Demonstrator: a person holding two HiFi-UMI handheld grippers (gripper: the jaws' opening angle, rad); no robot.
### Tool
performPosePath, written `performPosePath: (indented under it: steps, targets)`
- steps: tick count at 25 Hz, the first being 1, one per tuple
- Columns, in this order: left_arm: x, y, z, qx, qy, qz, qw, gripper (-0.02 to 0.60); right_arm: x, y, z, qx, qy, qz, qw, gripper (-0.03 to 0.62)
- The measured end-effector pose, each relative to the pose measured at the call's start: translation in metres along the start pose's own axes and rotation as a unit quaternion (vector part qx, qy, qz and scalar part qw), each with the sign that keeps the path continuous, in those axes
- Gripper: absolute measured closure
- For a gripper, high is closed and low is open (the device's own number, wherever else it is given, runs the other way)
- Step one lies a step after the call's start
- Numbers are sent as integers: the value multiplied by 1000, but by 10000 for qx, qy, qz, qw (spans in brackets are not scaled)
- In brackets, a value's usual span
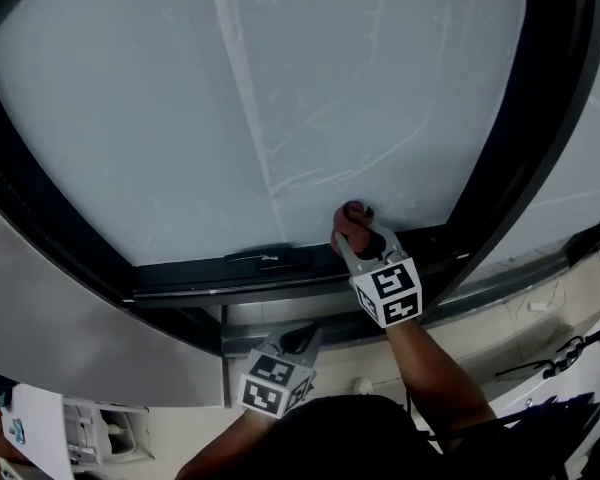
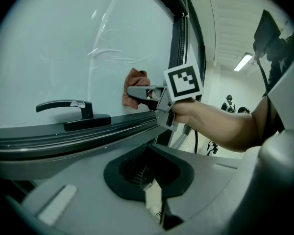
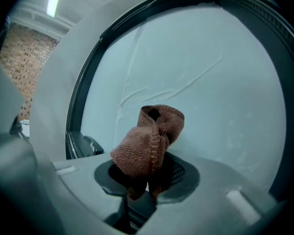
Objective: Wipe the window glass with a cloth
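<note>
The frosted window glass (image 1: 280, 88) fills the head view, with faint streaks across it. A brown cloth (image 1: 354, 218) is bunched against the glass near its bottom edge, and my right gripper (image 1: 358, 236) is shut on it. In the right gripper view the cloth (image 3: 149, 143) rises from between the jaws in front of the glass (image 3: 210, 82). The left gripper view shows the cloth (image 2: 135, 84) and the right gripper (image 2: 139, 93) from the side. My left gripper (image 1: 305, 340) hangs below the window frame, its jaws together with nothing between them.
A black window handle (image 1: 260, 259) sits on the lower frame left of the cloth, also seen as the handle (image 2: 68, 106). Dark frame bars (image 1: 520, 148) edge the pane. Below lie a floor with cables (image 1: 560, 353) and white equipment (image 1: 90, 430).
</note>
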State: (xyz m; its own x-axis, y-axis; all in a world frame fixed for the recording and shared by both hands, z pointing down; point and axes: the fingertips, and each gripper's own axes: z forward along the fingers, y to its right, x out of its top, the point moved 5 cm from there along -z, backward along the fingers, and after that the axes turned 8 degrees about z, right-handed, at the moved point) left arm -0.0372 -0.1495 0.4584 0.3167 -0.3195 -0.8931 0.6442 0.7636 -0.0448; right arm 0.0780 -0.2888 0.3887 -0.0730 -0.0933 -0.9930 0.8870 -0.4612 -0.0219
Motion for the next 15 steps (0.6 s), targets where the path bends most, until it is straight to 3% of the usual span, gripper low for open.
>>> performPosePath:
  steps: [5, 15]
  targets:
    - [4, 4, 3, 0, -13, 52, 10000, 565, 74, 6, -33, -176, 1063, -327, 9936, 507]
    - [13, 3, 3, 132, 31, 78, 9999, 565, 218, 37, -71, -599, 2565, -1244, 9566, 507]
